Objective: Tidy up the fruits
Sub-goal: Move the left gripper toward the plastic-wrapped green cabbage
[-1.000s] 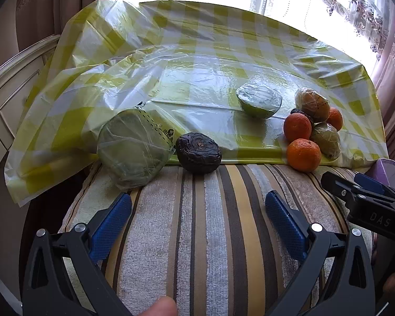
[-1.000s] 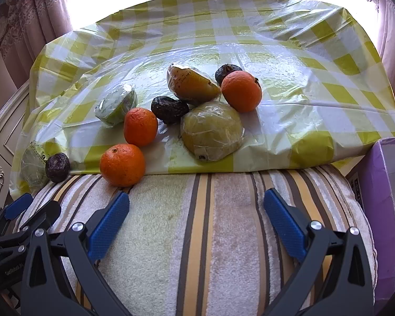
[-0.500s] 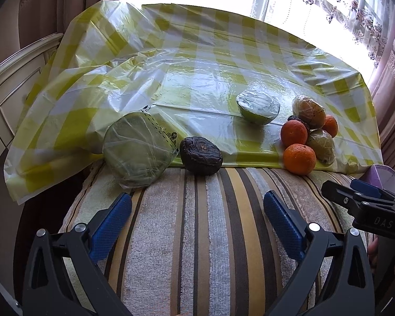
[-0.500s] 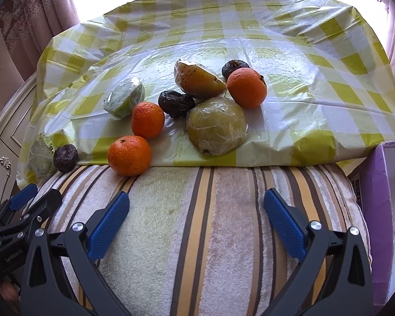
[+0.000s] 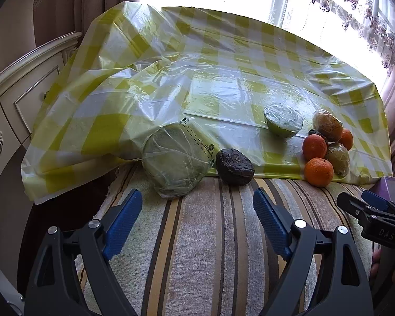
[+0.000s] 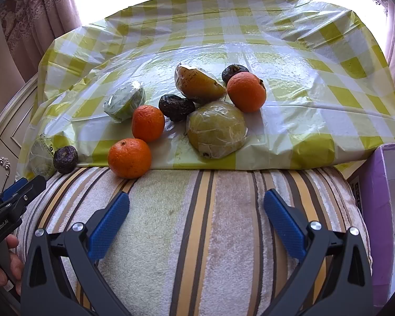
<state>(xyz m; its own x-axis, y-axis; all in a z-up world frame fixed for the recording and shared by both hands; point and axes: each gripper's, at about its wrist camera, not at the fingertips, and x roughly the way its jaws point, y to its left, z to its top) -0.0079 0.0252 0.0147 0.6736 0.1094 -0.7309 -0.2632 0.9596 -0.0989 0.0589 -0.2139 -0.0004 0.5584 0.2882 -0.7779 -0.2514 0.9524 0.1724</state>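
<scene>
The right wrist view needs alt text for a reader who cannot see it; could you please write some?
The open right gripper hovers over a striped cushion, facing three oranges, dark wrinkled fruits and plastic-wrapped fruit halves on a yellow checked plastic sheet. A purple box stands at right.

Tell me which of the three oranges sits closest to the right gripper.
The front orange, at the checkered sheet's edge where it meets the striped towel. The other two oranges lie farther back among the wrapped fruit.
</scene>
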